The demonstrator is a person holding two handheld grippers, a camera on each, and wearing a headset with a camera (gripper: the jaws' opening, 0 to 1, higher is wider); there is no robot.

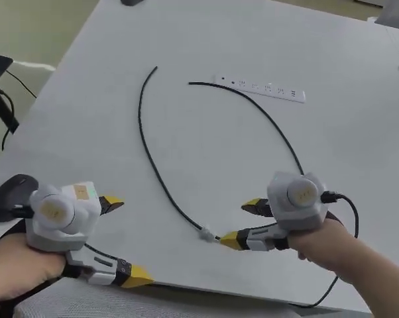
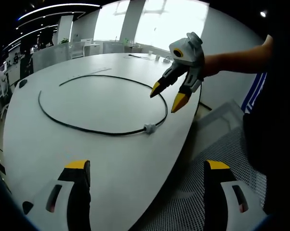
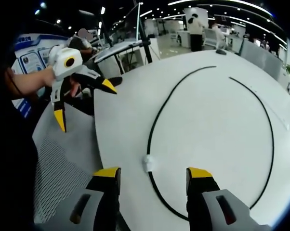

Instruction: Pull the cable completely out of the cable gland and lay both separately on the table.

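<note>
- Lying on the white tabletop [image 1: 206,152]: thin black cable [image 1: 146,149], curved in a wide open loop, w/ the small white cable gland [image 1: 205,233] threaded on it near the table's front edge.
- Right gripper [image 1: 239,223]: yellow-tipped jaws spread apart, nothing btwn them. Lower tip sits just beside the gland; can't tell if it touches.
- Left gripper [image 1: 123,240]: jaws wide open, empty, at the table's edge, well apart from the cable.
- Long white power strip [image 1: 262,88]: far side, near one cable end.
</note>
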